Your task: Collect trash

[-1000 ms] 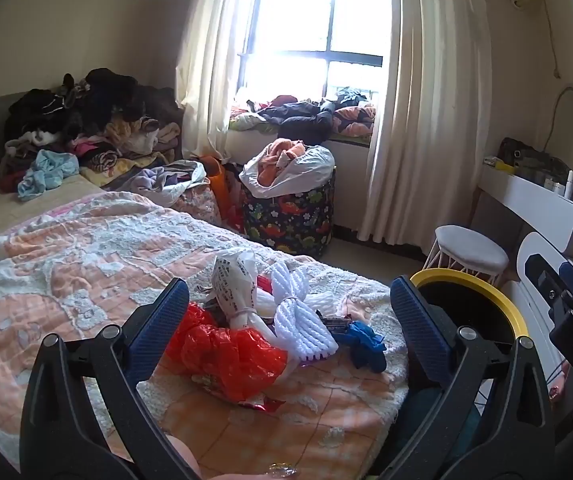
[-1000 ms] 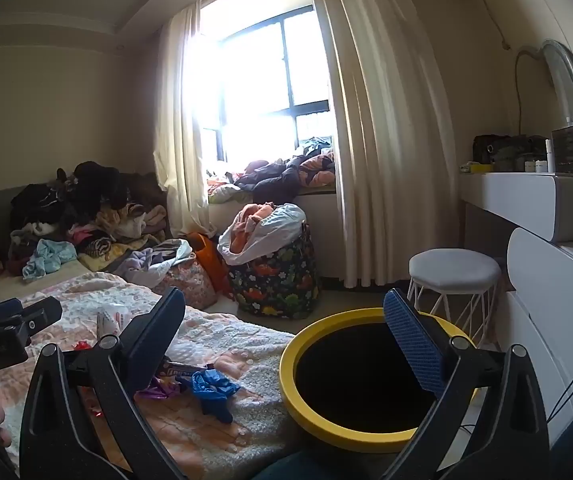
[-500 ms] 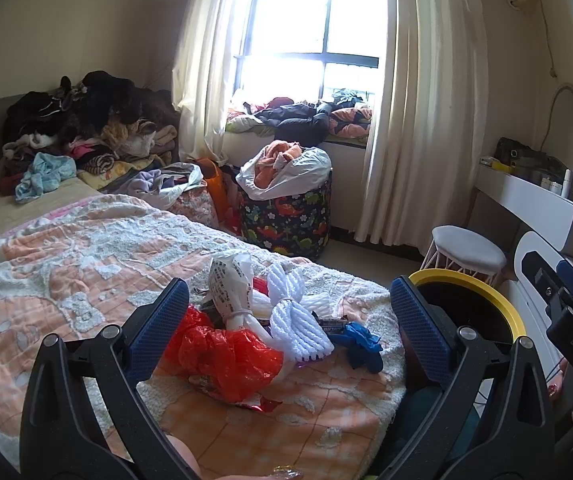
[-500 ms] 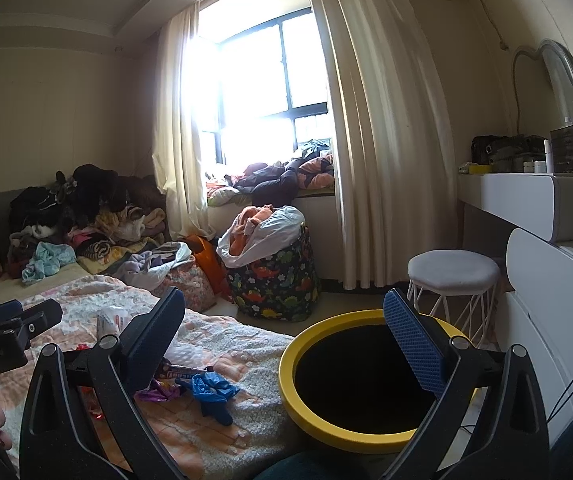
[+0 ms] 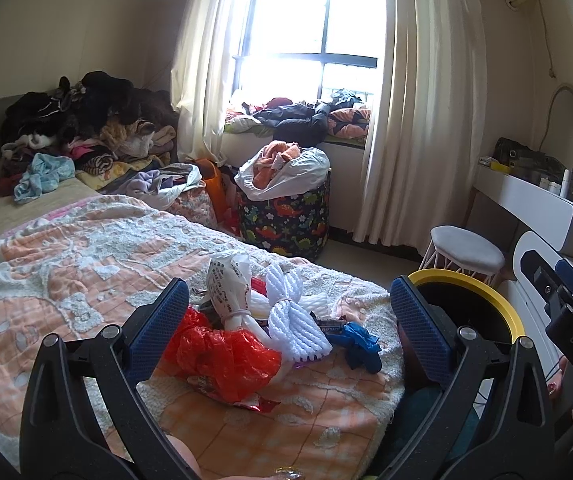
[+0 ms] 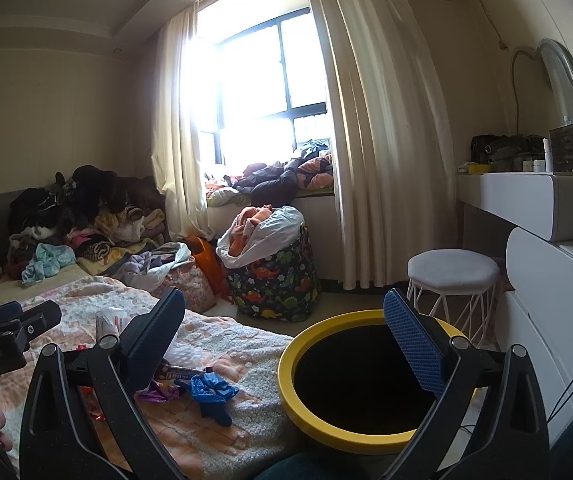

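A heap of trash lies on the bed's near corner: a red plastic bag (image 5: 226,354), a printed white bag (image 5: 228,284), white foam netting (image 5: 292,312), a crumpled blue glove (image 5: 360,344) (image 6: 210,390) and a snack wrapper (image 6: 180,372). A black bin with a yellow rim (image 6: 292,354) (image 5: 474,284) stands on the floor beside the bed. My left gripper (image 5: 286,334) is open and empty, just short of the heap. My right gripper (image 6: 286,346) is open and empty above the bin's near rim.
The bed (image 5: 66,256) has a peach and white quilt, with piled clothes (image 5: 86,128) at its far end. A dinosaur-print hamper (image 5: 286,216) stands under the window. A white stool (image 6: 452,276) and a white dresser (image 6: 554,320) stand right of the bin.
The left gripper has drifted slightly toward the heap. The right gripper has barely moved. Both stay open.
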A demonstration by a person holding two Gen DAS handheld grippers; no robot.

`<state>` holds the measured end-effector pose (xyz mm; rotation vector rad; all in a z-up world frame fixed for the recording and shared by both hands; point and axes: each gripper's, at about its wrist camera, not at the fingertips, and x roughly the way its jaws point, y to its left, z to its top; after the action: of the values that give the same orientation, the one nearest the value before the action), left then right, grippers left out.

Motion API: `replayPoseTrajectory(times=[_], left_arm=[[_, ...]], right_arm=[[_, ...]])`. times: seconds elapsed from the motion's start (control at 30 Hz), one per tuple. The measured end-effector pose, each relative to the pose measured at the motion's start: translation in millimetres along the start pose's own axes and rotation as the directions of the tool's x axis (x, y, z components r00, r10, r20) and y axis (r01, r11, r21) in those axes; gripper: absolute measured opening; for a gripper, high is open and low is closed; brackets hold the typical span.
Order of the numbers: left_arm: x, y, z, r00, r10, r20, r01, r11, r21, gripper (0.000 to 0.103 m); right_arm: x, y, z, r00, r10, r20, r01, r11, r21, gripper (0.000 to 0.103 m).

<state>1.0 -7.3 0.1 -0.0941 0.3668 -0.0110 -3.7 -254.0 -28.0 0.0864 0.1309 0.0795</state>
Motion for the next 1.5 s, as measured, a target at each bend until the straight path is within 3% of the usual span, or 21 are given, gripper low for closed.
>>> replayPoseTrajectory(times=[0.53,0.8,1.13,1.5], left_arm=[[1,2,-1,1.0,-0.011,-0.002,0.011,1.0,-0.021,0.093],[5,35,-5,0.999,0.046,-0.013,-0.047,0.995,-0.089,0.093],[7,79,-9,0.992,0.119,-0.029,-0.123,0.978,-0.167,0.093],[9,122,-14,0.983,0.177,-0.048,-0.183,0.956,-0.231,0.093]], right_arm=[[2,0,0,1.0,0.009,-0.012,-0.009,1.0,-0.002,0.097],[19,30,0,0.99,0.128,-0.062,-0.13,0.991,-0.039,0.097],[47,79,2,0.946,0.277,-0.167,-0.291,0.954,-0.069,0.097],[83,124,-1,0.889,0.361,-0.281,-0.396,0.915,-0.077,0.097]])
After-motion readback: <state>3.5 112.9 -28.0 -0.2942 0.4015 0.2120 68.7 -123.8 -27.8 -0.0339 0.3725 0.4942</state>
